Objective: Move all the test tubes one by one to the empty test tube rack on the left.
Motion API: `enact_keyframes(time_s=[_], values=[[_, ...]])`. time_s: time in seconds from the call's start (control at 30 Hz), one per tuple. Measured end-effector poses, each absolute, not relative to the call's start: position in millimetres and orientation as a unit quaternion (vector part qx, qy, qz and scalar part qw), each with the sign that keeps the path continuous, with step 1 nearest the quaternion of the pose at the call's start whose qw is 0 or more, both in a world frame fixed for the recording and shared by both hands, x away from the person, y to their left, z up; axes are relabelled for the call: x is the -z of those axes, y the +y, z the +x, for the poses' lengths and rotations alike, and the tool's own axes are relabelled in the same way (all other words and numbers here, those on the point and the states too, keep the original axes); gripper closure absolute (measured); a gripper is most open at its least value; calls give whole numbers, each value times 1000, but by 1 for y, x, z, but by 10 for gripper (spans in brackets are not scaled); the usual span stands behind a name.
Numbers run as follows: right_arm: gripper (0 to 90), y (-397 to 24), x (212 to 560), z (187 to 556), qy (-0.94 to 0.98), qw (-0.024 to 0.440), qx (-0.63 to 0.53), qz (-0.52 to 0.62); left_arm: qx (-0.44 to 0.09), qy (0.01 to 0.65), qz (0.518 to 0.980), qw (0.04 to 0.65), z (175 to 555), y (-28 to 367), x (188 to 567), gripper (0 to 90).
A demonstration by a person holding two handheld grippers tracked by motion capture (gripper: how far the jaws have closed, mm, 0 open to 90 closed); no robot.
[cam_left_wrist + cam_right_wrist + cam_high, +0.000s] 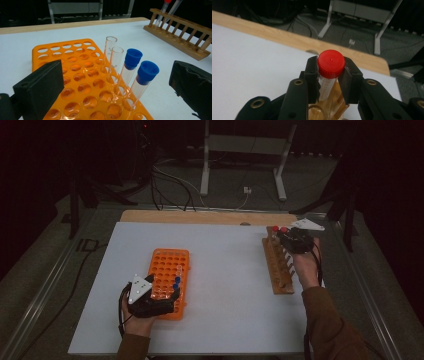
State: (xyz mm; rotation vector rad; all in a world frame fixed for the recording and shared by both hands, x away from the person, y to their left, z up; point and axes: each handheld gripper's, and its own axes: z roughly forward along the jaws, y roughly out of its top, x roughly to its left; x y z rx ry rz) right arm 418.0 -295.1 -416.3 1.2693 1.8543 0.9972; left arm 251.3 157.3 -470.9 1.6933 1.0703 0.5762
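An orange tube rack [167, 270] lies at the near left of the white table [230, 290]. Near its front right corner stand two blue-capped tubes [147, 71] and two uncapped clear tubes [110, 45]. My left gripper [164, 291] is at the rack's near end. Its jaws stand open on either side of that corner of the orange rack [75, 75]. At the far right is a wooden rack [276, 270] with a red-capped tube [275, 228] at its far end. My right gripper [329, 67] is shut on a second red-capped tube [330, 63], just below its cap, above the wooden rack.
A bare wooden board [200, 216] runs along the table's far edge. Beyond it, on the floor, are a metal frame [240, 165] and loose cables [170, 185]. A wide stretch of white tabletop separates the two racks.
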Motion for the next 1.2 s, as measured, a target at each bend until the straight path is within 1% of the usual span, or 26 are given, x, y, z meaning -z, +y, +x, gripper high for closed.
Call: enact_keyframes(time_s=[0.17, 0.33, 0.5, 0.63, 0.7, 0.83, 1.2], values=[[708, -297, 401, 409, 699, 343, -403, 481, -244, 435, 704, 505, 249, 156, 469, 4], [708, -300, 390, 399, 695, 336, -426, 472, -250, 426, 706, 507, 245, 153, 465, 4], [708, -296, 386, 387, 704, 333, -430, 456, -274, 412, 703, 510, 241, 148, 457, 6], [708, -287, 385, 377, 714, 325, -436, 440, -277, 401, 704, 517, 240, 141, 450, 9], [708, -281, 385, 373, 718, 314, -443, 435, -277, 394, 706, 519, 240, 137, 447, 9], [708, -264, 391, 362, 733, 288, -451, 420, -295, 389, 710, 507, 240, 127, 442, 27], [707, -220, 416, 336, 767, 217, -462, 389, -294, 360, 719, 517, 240, 93, 437, 49]])
